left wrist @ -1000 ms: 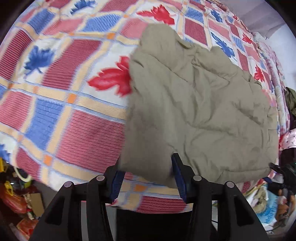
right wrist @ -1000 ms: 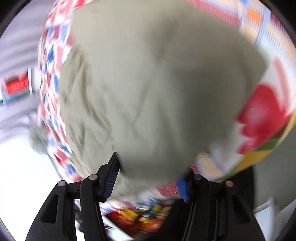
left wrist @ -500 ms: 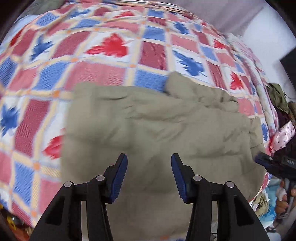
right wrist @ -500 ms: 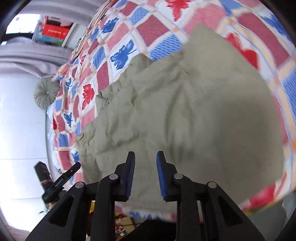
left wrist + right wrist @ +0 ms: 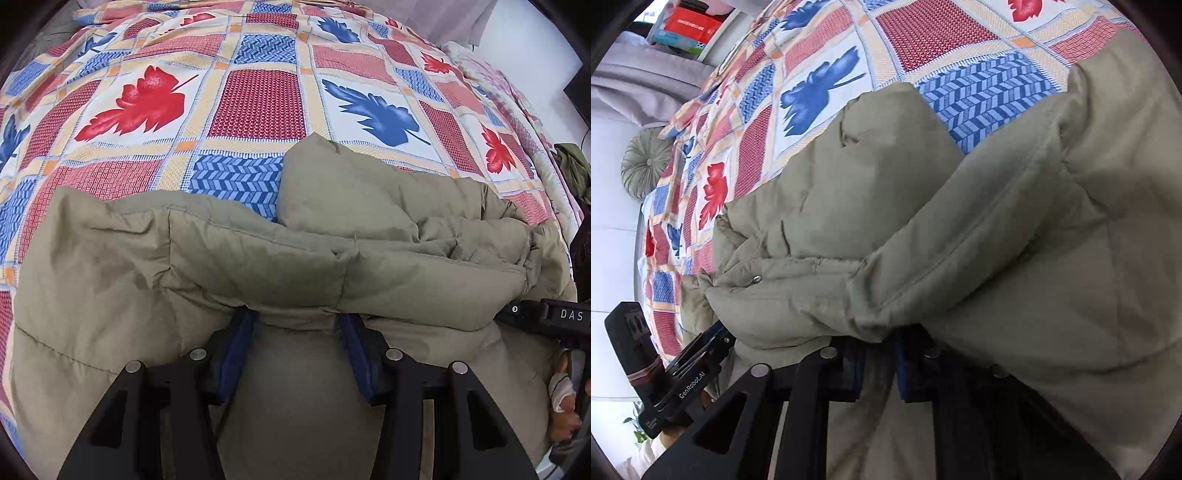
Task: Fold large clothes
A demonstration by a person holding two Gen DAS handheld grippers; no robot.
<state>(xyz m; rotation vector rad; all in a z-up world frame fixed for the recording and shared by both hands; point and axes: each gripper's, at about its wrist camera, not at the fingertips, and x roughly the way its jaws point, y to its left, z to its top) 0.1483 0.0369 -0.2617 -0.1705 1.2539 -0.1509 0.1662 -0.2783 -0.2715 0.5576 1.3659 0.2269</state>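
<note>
An olive padded jacket (image 5: 258,266) lies folded on a bed with a red and blue leaf quilt (image 5: 258,103). My left gripper (image 5: 295,325) points down at it with its jaws apart. Its blue fingertips (image 5: 240,332) are tucked under a thick fold, and flat jacket cloth lies between them, unpinched. My right gripper (image 5: 879,343) is at the same fold (image 5: 923,258), further right along it. Its jaws are closing and stand nearly together, with jacket cloth pinched between the pads. The fold hides both grippers' tips. Each gripper shows in the other's view: the right gripper (image 5: 546,321) and the left gripper (image 5: 690,358).
A round olive cushion (image 5: 644,168) sits at the bed's far end below a shelf with a red box (image 5: 689,26). Dark green cloth (image 5: 572,170) hangs off the bed's right side. A person's hand (image 5: 563,398) is at the right edge.
Both grippers have come down close to the jacket, and their tips now sit under a fold. The right jaws have narrowed from wide apart to nearly together. The left jaws keep their width.
</note>
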